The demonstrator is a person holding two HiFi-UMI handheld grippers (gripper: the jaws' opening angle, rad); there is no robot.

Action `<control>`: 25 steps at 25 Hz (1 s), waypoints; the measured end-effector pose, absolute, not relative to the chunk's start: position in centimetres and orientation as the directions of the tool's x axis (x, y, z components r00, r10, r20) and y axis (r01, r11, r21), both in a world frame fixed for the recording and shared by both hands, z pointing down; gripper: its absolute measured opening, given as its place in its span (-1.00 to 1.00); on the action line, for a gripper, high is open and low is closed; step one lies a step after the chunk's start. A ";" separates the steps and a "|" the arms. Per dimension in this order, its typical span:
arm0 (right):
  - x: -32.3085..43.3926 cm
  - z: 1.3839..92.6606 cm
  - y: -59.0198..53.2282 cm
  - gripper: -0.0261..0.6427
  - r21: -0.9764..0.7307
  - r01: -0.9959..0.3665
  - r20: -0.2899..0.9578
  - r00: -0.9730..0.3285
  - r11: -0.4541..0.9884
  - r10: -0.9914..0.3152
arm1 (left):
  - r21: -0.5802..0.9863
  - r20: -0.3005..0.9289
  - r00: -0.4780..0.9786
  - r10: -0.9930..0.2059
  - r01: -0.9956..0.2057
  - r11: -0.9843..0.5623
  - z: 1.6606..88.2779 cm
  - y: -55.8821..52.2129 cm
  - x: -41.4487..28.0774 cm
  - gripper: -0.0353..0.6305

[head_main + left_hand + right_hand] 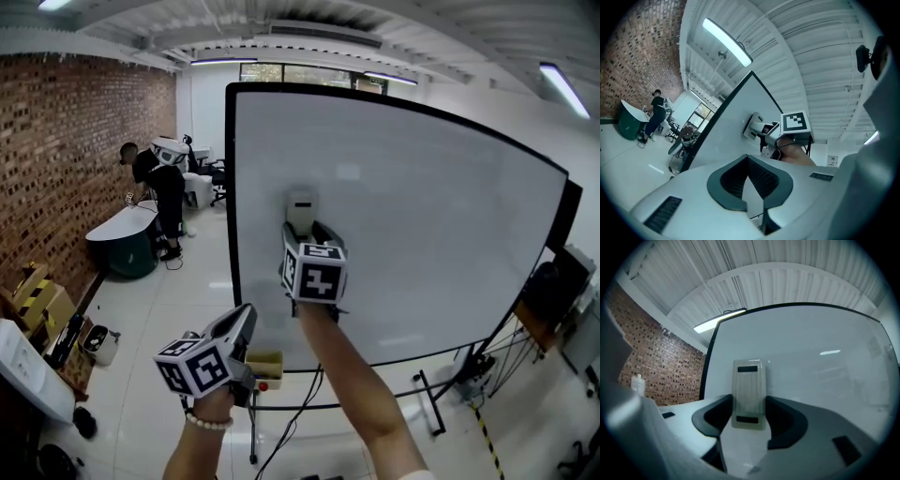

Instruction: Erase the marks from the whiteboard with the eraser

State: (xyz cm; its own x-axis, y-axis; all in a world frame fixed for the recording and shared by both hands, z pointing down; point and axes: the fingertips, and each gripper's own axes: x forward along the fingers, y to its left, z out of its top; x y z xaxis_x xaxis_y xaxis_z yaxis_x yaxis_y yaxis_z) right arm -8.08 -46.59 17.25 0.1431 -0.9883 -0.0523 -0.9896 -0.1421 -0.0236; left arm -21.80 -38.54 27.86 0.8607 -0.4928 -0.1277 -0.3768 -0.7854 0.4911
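The big whiteboard (pixel 422 216) stands upright on a wheeled stand, and I see no marks on its surface in any view. My right gripper (pixel 302 232) is shut on the pale grey eraser (pixel 301 210), which lies flat against the board's left-centre. In the right gripper view the eraser (pixel 749 394) stands upright between the dark pads (pixel 783 417), against the board (pixel 820 362). My left gripper (pixel 242 326) hangs lower left, off the board, with its jaws together and nothing held. In the left gripper view that gripper (pixel 749 180) points up along the board (pixel 729 126) toward the eraser (pixel 753 125).
A person (pixel 161 192) bends over a round table (pixel 127 234) by the brick wall (pixel 66 159) at far left. A yellow box (pixel 265 366) sits below the board's lower edge. Stand legs and cables (pixel 441 398) lie on the floor. Boxes and clutter (pixel 42 314) line the left.
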 end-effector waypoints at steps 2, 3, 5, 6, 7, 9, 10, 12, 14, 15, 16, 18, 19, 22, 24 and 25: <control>-6.4 17.0 -45.5 -0.17 -0.021 -0.988 -0.054 0.151 -0.150 -0.987 | 0.490 -0.126 0.867 -0.481 -0.367 -0.791 27.8 -37.7 -20.0 -0.93; -5.6 17.1 -45.2 -0.17 -0.023 -0.988 -0.054 0.151 -0.150 -0.987 | 0.489 -0.126 0.869 -0.478 -0.365 -0.792 27.7 -37.4 -19.2 -0.93; -4.0 17.2 -44.8 -0.17 -0.026 -0.989 -0.057 0.148 -0.147 -0.987 | 0.488 -0.129 0.870 -0.475 -0.361 -0.794 27.5 -36.9 -17.6 -0.93; -3.0 17.2 -44.5 -0.17 -0.024 -0.989 -0.059 0.147 -0.146 -0.987 | 0.488 -0.132 0.871 -0.473 -0.358 -0.796 27.4 -36.7 -16.7 -0.93; -1.9 17.2 -44.1 -0.17 -0.022 -0.989 -0.061 0.146 -0.145 -0.987 | 0.487 -0.133 0.873 -0.470 -0.355 -0.798 27.4 -36.3 -15.6 -0.93; 0.3 17.3 -43.1 -0.17 -0.018 -0.989 -0.062 0.148 -0.147 -0.987 | 0.487 -0.131 0.877 -0.463 -0.349 -0.800 27.5 -35.6 -13.5 -0.93; 1.3 17.3 -42.7 -0.17 -0.017 -0.989 -0.063 0.150 -0.149 -0.987 | 0.488 -0.129 0.879 -0.459 -0.347 -0.801 27.6 -35.3 -12.5 -0.93; 3.3 17.3 -41.9 -0.17 -0.012 -0.988 -0.066 0.152 -0.151 -0.986 | 0.488 -0.124 0.883 -0.452 -0.343 -0.803 27.9 -34.6 -10.5 -0.93; 5.4 17.2 -41.0 -0.17 -0.006 -0.989 -0.068 0.150 -0.150 -0.986 | 0.492 -0.122 0.886 -0.447 -0.337 -0.803 28.0 -33.8 -8.3 -0.93; 6.5 17.2 -40.5 -0.17 -0.004 -0.989 -0.067 0.149 -0.149 -0.987 | 0.495 -0.121 0.888 -0.443 -0.333 -0.803 28.1 -33.4 -7.1 -0.93; 7.7 17.2 -40.0 -0.17 -0.002 -0.989 -0.066 0.149 -0.149 -0.987 | 0.498 -0.121 0.891 -0.439 -0.328 -0.803 28.2 -33.0 -5.9 -0.93; 9.7 17.3 -39.2 -0.17 0.000 -0.989 -0.065 0.149 -0.149 -0.987 | 0.501 -0.119 0.893 -0.434 -0.324 -0.802 28.3 -32.3 -3.9 -0.93; 10.6 17.2 -38.8 -0.17 0.003 -0.989 -0.066 0.147 -0.148 -0.987 | 0.501 -0.117 0.893 -0.435 -0.325 -0.802 28.3 -31.9 -2.9 -0.93; 13.3 17.2 -37.6 -0.17 0.012 -0.990 -0.065 0.140 -0.141 -0.988 | 0.498 -0.117 0.893 -0.435 -0.326 -0.804 28.3 -30.7 0.0 -0.93; 15.0 17.2 -36.9 -0.17 0.016 -0.990 -0.063 0.138 -0.139 -0.988 | 0.496 -0.118 0.893 -0.434 -0.326 -0.805 28.3 -29.9 1.7 -0.93; 16.0 17.2 -36.6 -0.17 0.016 -0.990 -0.062 0.138 -0.139 -0.988 | 0.497 -0.117 0.893 -0.434 -0.326 -0.804 28.3 -29.6 2.6 -0.93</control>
